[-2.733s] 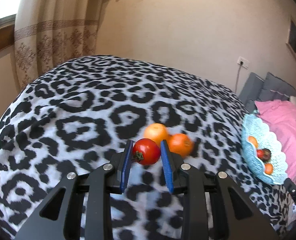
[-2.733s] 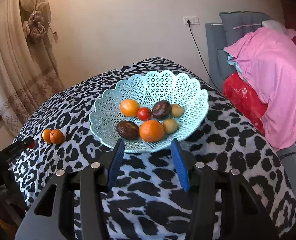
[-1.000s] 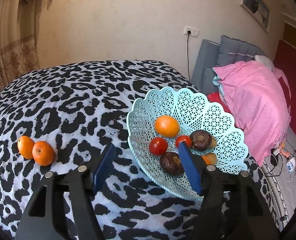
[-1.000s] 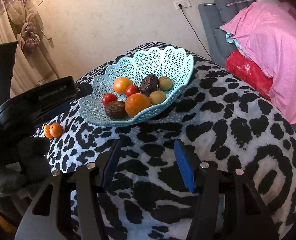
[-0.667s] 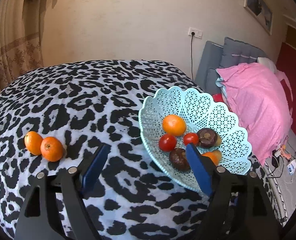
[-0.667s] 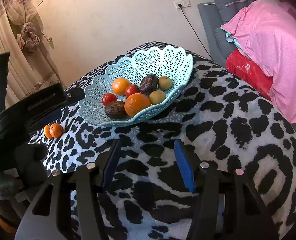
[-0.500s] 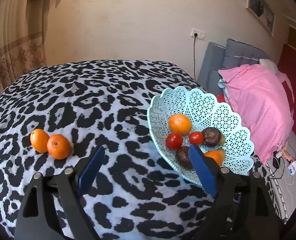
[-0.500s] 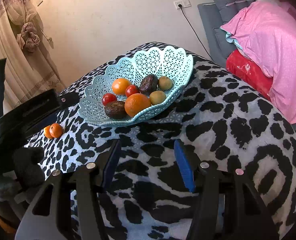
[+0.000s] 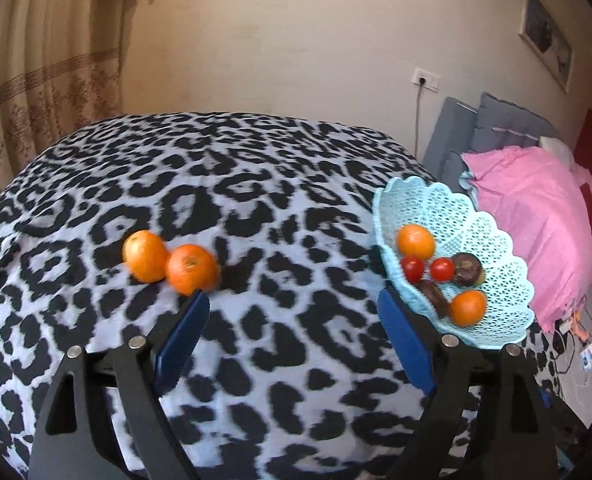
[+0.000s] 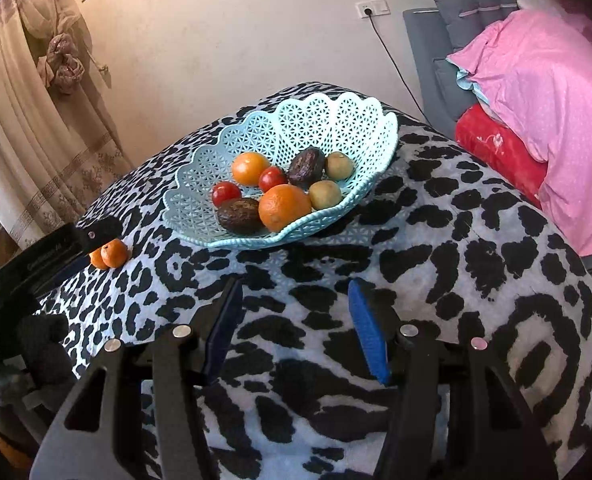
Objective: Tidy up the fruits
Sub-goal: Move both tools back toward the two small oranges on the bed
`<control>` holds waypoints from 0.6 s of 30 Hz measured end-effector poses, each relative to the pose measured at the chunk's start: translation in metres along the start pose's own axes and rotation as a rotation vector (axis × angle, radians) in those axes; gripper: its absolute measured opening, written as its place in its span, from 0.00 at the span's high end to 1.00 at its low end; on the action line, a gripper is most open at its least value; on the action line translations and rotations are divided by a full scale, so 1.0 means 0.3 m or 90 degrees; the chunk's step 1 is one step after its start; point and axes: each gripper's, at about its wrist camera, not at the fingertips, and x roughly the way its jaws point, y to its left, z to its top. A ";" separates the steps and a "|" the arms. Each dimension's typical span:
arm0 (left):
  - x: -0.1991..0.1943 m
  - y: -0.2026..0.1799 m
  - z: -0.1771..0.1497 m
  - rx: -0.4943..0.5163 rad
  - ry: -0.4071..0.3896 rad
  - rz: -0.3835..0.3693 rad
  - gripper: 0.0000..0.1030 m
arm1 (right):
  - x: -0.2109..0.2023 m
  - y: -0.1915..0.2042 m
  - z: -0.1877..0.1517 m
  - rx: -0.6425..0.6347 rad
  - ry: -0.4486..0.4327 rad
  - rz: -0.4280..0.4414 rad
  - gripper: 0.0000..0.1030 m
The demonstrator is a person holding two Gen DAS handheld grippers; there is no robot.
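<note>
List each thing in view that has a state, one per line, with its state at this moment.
left gripper: open, nothing between its jaws
right gripper: open, empty
basket: on the spotted cloth, holding fruit
two tomatoes: in the basket
two loose oranges: side by side on the cloth, outside the basket
wall socket: a cord plugged in

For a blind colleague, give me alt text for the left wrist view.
The open, empty left tool points at two oranges lying on a leopard-print cloth. At right, a pale blue basket holds fruit.
</note>
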 end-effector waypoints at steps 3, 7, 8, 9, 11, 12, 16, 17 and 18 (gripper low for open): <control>-0.003 0.049 -0.004 -0.016 0.000 0.012 0.17 | -0.008 0.011 -0.004 0.001 0.007 0.009 0.45; -0.005 0.109 -0.009 -0.037 0.000 0.025 0.17 | -0.015 0.045 -0.016 -0.009 0.018 0.022 0.45; -0.007 0.125 -0.010 -0.041 -0.001 0.029 0.17 | -0.016 0.055 -0.019 -0.012 0.019 0.025 0.45; -0.009 0.143 -0.010 -0.047 -0.003 0.033 0.17 | -0.019 0.068 -0.021 -0.017 0.021 0.028 0.45; -0.012 0.178 -0.010 -0.058 -0.005 0.042 0.17 | -0.021 0.087 -0.025 -0.023 0.024 0.034 0.45; -0.012 0.194 -0.010 -0.063 -0.006 0.045 0.17 | -0.022 0.099 -0.027 -0.027 0.026 0.037 0.45; -0.005 0.258 -0.003 -0.084 -0.007 0.065 0.17 | -0.019 0.127 -0.029 -0.038 0.033 0.044 0.45; -0.001 0.273 0.000 -0.088 -0.006 0.070 0.17 | -0.018 0.135 -0.029 -0.041 0.035 0.046 0.45; 0.003 0.288 0.003 -0.092 -0.005 0.077 0.17 | -0.016 0.143 -0.031 -0.044 0.036 0.047 0.45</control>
